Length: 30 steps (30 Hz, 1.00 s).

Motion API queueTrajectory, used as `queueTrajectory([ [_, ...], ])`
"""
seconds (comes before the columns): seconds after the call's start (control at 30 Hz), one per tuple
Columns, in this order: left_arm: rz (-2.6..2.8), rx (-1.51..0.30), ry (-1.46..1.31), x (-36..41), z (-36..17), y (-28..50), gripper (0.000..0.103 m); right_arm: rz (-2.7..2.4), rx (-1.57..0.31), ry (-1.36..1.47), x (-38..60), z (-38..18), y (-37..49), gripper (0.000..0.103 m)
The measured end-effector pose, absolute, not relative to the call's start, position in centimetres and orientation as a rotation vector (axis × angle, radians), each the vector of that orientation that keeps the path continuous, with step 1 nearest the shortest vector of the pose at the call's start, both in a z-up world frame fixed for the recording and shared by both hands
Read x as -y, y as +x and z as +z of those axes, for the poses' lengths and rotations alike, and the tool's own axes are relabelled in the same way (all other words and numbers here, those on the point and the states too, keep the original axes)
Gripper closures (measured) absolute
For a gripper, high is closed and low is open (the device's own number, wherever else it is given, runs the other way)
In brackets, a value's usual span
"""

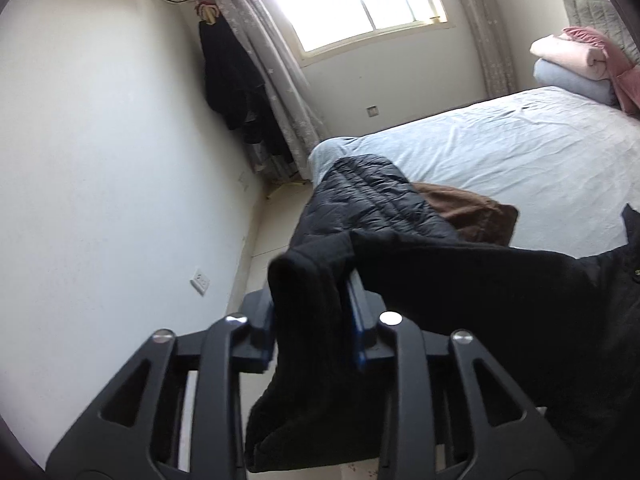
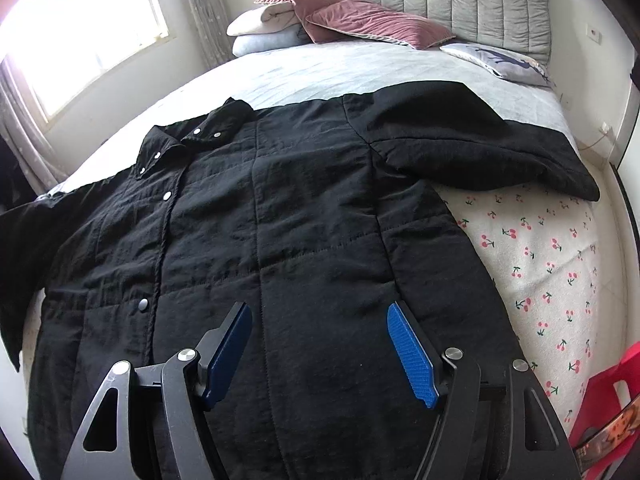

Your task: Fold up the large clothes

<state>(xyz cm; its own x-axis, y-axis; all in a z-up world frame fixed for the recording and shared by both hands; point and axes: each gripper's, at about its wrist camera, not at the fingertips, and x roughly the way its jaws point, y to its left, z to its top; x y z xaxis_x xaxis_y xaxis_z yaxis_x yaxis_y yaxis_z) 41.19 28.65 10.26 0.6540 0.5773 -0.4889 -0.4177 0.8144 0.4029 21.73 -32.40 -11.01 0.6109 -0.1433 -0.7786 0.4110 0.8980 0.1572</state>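
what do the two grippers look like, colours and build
Both are alike. The right gripper has two black fingers faced with ribbed blue pads, carried on black linkage bars with triangular cutouts and round silver pivot pins. The left gripper has the same black bars, silver pins and blue pad edges. No cables, markings, hands or sleeves show in either view.

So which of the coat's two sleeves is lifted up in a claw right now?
The left sleeve: its cuff hangs between the fingers of the left claw, raised off the bed. The right sleeve lies flat on the bed, untouched.
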Motion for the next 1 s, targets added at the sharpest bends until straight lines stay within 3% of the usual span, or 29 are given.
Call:
queueTrajectory([
  [0.03,0.603,-0.633,0.277,-29.0,10.1,41.0,0.061,-0.324,-0.86,0.339,32.4,-11.1,21.7,0.032],
  [0.13,0.588,-0.617,0.288,-28.3,9.9,40.3,0.04,-0.326,-0.863,0.346,32.6,-11.1,21.8,0.032],
  [0.3,0.408,-0.661,0.225,-24.0,9.9,39.9,0.024,-0.313,-0.874,0.369,32.7,-11.5,21.9,0.032],
  [0.53,0.114,-0.736,0.185,-15.8,7.9,38.2,0.022,-0.304,-0.864,0.356,32.2,-11.0,21.7,0.032],
  [1.0,-0.247,-0.957,0.074,-2.8,-2.4,35.6,0.022,-0.271,-0.869,0.355,32.2,-10.2,21.5,0.032],
])
